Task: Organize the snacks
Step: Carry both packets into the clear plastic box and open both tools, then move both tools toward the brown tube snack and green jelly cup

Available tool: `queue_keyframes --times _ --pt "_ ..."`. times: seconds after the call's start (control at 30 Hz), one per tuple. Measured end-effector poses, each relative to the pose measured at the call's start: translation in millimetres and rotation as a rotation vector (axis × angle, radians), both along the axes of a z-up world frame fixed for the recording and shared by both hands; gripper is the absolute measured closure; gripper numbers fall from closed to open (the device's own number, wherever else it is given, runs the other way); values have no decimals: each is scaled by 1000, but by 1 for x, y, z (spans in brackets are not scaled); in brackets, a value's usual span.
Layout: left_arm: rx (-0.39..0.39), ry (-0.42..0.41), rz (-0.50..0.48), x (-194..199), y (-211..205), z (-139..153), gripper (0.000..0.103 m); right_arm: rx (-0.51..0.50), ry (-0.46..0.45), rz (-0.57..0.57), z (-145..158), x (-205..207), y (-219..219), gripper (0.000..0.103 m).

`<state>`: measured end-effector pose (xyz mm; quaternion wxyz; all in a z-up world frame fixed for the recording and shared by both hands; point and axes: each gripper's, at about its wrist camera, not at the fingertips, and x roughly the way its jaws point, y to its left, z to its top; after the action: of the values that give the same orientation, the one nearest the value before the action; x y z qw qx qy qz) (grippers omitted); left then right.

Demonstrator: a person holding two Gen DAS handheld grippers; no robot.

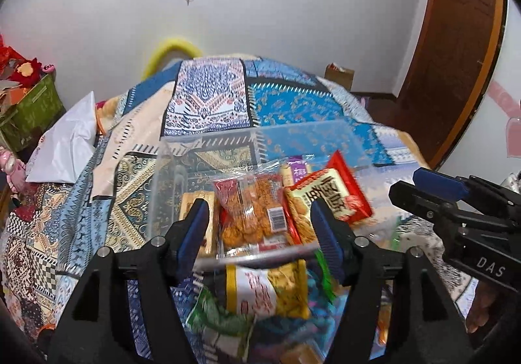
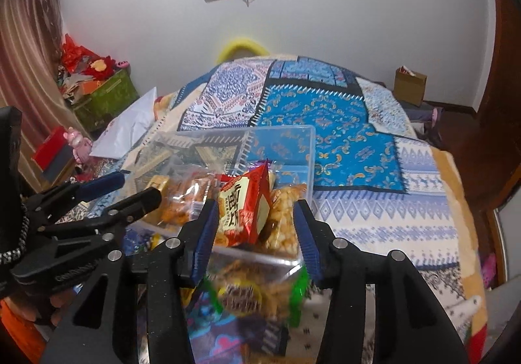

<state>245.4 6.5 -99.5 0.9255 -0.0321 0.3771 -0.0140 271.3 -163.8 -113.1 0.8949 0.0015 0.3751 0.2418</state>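
Note:
A clear plastic bin (image 1: 182, 149) (image 2: 293, 136) sits on the patterned bedspread and holds several snack packets. A clear packet of orange crackers (image 1: 250, 211) (image 2: 182, 197) and a red packet with Chinese characters (image 1: 332, 194) (image 2: 247, 204) lie in it. My left gripper (image 1: 260, 227) is open and empty just above the bin's near rim. My right gripper (image 2: 257, 230) is open, its fingers either side of the red packet without closing on it. It also shows in the left wrist view (image 1: 433, 188). More packets, one yellow (image 1: 273, 289), lie in front of the bin.
A white plastic bag (image 1: 65, 142) lies left on the bed. A green box (image 2: 107, 96) with red items stands by the wall. A brown paper bag (image 2: 410, 83) is at the far right. A wooden door (image 1: 456, 38) is at the right.

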Motion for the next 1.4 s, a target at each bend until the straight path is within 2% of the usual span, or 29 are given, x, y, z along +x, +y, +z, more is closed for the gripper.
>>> queue_keyframes --times 0.2,0.4,0.57,0.77,0.87,1.13,1.4 --pt "5 -14 -3 -43 -1 13 35 12 -53 -11 21 -34 -15 55" --pt "4 29 -13 -81 -1 2 35 -2 -88 -15 24 -73 -24 47" --pt "2 77 -20 -109 -3 -15 35 -23 -60 1 9 -98 -23 46" --pt "-24 138 -14 -134 -1 -37 35 -27 31 41 -20 -119 -15 44" --pt "-12 160 -13 -144 -2 -46 35 -40 71 56 -37 -130 -12 44" --pt "-41 200 7 -157 2 -61 35 -93 167 74 -80 -147 -4 44" --pt "-48 216 -6 -155 -11 -67 35 -75 194 96 -89 -151 -4 44"
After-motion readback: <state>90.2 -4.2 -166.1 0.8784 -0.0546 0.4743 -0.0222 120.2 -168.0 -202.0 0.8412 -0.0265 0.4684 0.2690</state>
